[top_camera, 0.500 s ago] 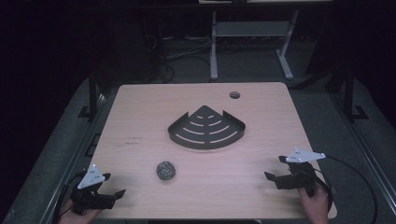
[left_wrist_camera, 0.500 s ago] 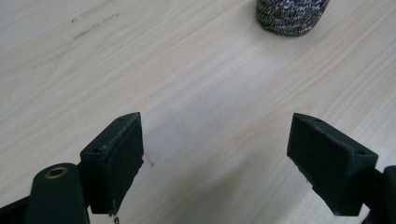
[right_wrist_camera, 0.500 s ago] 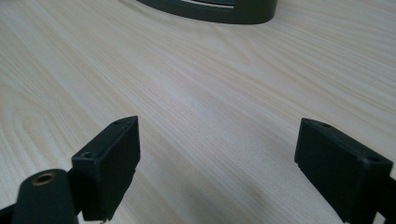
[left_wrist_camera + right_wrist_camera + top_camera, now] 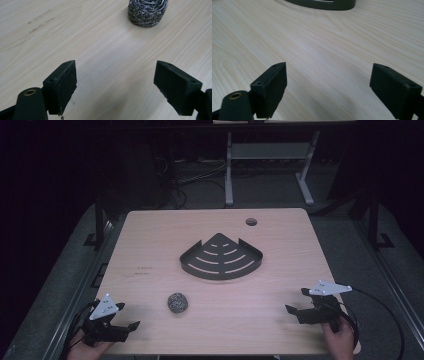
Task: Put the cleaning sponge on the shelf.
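Steel scourer (image 4: 147, 12) ahead of left gripper (image 4: 117, 87)

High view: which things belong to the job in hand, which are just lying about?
In play:
- round steel-wire scouring ball, nearest the open left gripper
- dark fan-shaped slotted metal corner tray
- open right gripper

Lying about:
- small dark round hole in the pale wooden table

The table (image 4: 150, 245) looks like pale wood or wood laminate, smooth with a soft sheen and fine grain; a few faint dark scuffs (image 4: 37, 22) mark it. The scourer (image 4: 147, 12) is coiled metal wire, shiny and rough. The rack (image 4: 221, 257) looks like dark coated metal, matt to satin, smooth. The left gripper (image 4: 117, 82) and right gripper (image 4: 329, 85) have matt black plastic-looking jaws; each carries a flat light grey plate (image 4: 106, 306).
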`<action>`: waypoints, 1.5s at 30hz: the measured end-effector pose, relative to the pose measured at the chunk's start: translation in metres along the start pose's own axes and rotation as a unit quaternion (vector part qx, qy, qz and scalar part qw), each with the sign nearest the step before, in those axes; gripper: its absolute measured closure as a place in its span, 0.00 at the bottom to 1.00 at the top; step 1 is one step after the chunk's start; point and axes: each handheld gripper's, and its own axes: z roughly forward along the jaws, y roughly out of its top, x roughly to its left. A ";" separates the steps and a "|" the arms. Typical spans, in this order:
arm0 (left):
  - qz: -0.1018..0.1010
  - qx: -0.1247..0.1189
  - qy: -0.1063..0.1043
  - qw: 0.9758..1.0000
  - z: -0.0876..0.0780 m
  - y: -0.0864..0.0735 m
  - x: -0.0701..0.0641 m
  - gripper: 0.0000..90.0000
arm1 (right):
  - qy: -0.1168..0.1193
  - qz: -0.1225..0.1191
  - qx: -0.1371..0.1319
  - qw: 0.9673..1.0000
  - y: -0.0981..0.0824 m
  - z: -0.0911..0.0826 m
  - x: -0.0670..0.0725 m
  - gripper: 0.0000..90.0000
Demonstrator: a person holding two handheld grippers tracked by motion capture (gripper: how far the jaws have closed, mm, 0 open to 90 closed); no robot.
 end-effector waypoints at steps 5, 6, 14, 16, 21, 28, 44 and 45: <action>0.000 0.005 -0.007 1.000 0.006 0.001 0.000 0.20 | -0.002 0.001 0.001 1.000 -0.001 -0.001 0.000 0.15; 0.002 0.008 -0.007 1.000 0.006 0.002 0.000 0.20 | -0.001 0.002 0.001 1.000 -0.002 -0.001 -0.001 0.15; 0.010 0.005 -0.008 1.000 0.008 0.008 -0.004 0.20 | 0.001 0.001 0.003 1.000 -0.002 0.001 -0.001 0.15; 0.013 0.007 -0.010 1.000 0.008 0.009 -0.005 0.20 | 0.001 0.001 0.002 1.000 -0.002 0.001 -0.002 0.15; 0.016 0.006 -0.011 1.000 0.009 0.011 -0.007 0.20 | -0.001 0.007 0.000 1.000 -0.004 -0.001 -0.004 0.15; 0.024 0.014 -0.023 0.999 0.014 0.015 -0.010 0.20 | -0.002 0.008 -0.004 1.000 -0.004 -0.002 -0.005 0.15; 0.055 0.029 -0.040 0.997 0.028 0.036 -0.018 0.20 | 0.002 0.008 -0.004 1.000 -0.004 -0.001 -0.004 0.15; 0.055 0.029 -0.040 0.997 0.028 0.036 -0.018 0.20 | 0.002 0.008 -0.004 1.000 -0.004 -0.001 -0.004 0.15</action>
